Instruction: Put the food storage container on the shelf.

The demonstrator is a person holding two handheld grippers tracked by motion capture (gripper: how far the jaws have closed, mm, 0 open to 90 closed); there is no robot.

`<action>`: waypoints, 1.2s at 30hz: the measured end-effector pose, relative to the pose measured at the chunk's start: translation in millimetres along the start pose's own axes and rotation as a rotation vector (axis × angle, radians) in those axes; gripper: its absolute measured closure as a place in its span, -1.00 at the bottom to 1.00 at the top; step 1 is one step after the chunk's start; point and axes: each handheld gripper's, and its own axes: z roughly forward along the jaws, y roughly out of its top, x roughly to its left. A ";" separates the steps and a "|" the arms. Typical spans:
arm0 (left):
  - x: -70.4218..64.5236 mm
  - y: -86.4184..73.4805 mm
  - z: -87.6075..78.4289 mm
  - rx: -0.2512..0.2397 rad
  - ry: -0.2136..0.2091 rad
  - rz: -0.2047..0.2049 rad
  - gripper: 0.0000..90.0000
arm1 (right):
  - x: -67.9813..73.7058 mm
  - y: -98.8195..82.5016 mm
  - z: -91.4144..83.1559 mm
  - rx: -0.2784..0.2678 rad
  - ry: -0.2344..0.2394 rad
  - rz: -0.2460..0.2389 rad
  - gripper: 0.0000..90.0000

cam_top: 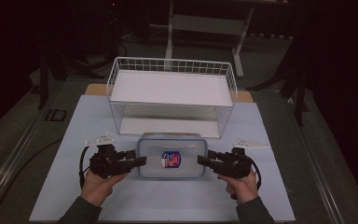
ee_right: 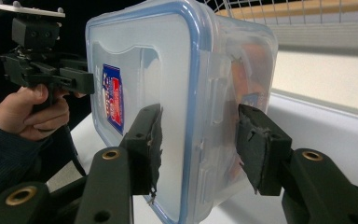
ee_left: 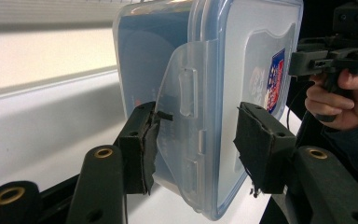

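Container: I see the clear lidded food container (cam_top: 171,156) lying flat on the table (cam_top: 74,196), just in front of the white wire basket (cam_top: 171,93).
Left hand-held gripper (cam_top: 141,161): my left hand (cam_top: 98,184) points it inward; jaws wide, straddling the container's left side latch (ee_left: 189,93).
Right hand-held gripper (cam_top: 202,160): level, pointing inward, jaws spread around the right edge, not clamped.

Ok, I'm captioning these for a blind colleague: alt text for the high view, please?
A person's left tool and right tool flank a clear lidded container with a blue seal on a pale mat. Behind it stands a white wire shelf.
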 end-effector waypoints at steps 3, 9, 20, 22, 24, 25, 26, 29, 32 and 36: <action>-1.0 4.5 -1.2 -0.007 -0.002 0.005 0.10 | 1.1 4.8 -1.6 -0.006 -0.001 -0.008 0.15; -2.2 12.3 -5.8 -0.025 -0.003 0.013 0.10 | 5.4 15.5 -3.0 -0.016 -0.004 -0.028 0.15; -4.3 30.8 -16.5 -0.060 0.003 0.042 0.10 | 13.1 34.5 -3.1 -0.052 -0.003 -0.059 0.15; -4.9 34.0 -17.9 -0.065 0.004 0.047 0.10 | 14.5 38.7 -3.5 -0.057 -0.003 -0.066 0.15; -5.3 37.4 -19.3 -0.071 0.004 0.054 0.10 | 15.6 42.1 -3.9 -0.063 -0.004 -0.074 0.15; -5.5 39.6 -20.1 -0.077 0.002 0.057 0.10 | 16.5 44.2 -4.3 -0.064 -0.004 -0.077 0.15; -5.7 41.4 -20.7 -0.081 0.002 0.059 0.10 | 17.4 47.0 -4.7 -0.068 -0.005 -0.083 0.15; -6.8 47.0 -22.9 -0.093 0.000 0.067 0.10 | 19.5 54.0 -6.1 -0.077 -0.007 -0.096 0.15; -7.9 53.0 -25.1 -0.104 0.000 0.078 0.10 | 21.9 60.8 -7.7 -0.085 -0.008 -0.110 0.15; -9.1 60.1 -27.3 -0.114 0.001 0.088 0.10 | 23.8 68.7 -9.1 -0.094 -0.008 -0.119 0.16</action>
